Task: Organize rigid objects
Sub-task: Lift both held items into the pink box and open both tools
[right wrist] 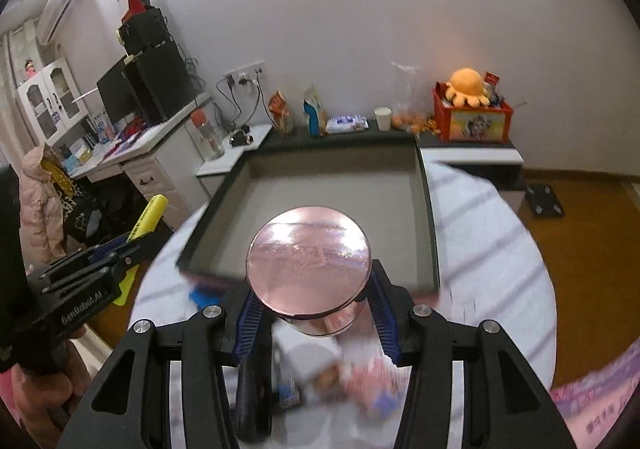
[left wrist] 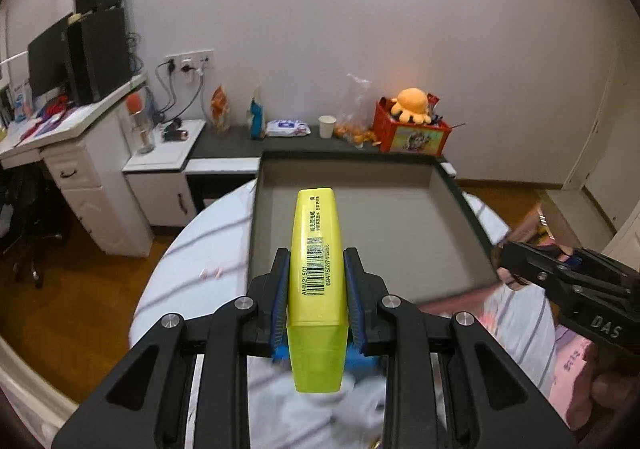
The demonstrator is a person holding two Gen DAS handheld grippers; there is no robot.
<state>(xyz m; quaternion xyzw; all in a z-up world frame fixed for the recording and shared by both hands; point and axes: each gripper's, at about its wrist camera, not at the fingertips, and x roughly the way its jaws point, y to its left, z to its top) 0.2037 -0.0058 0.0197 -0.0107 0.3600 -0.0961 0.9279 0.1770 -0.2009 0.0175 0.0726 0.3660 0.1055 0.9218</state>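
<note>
My left gripper (left wrist: 316,269) is shut on a yellow highlighter (left wrist: 318,249) with a barcode, held above the near edge of a shallow grey tray (left wrist: 400,225). The tray shows nothing inside it. My right gripper (right wrist: 310,289) is shut on a round pink shiny tin (right wrist: 308,261), held above the tray's (right wrist: 320,185) near rim. The left gripper with the highlighter (right wrist: 150,217) shows at the left of the right wrist view. The right gripper (left wrist: 504,253) shows at the right of the left wrist view.
The tray rests on a round table with a white striped cloth (right wrist: 500,249). Blurred small items (right wrist: 320,369) lie on the cloth below the right gripper. A dark bench with a red toy box (left wrist: 412,133), a paper cup (left wrist: 326,126) and snack bags stands behind.
</note>
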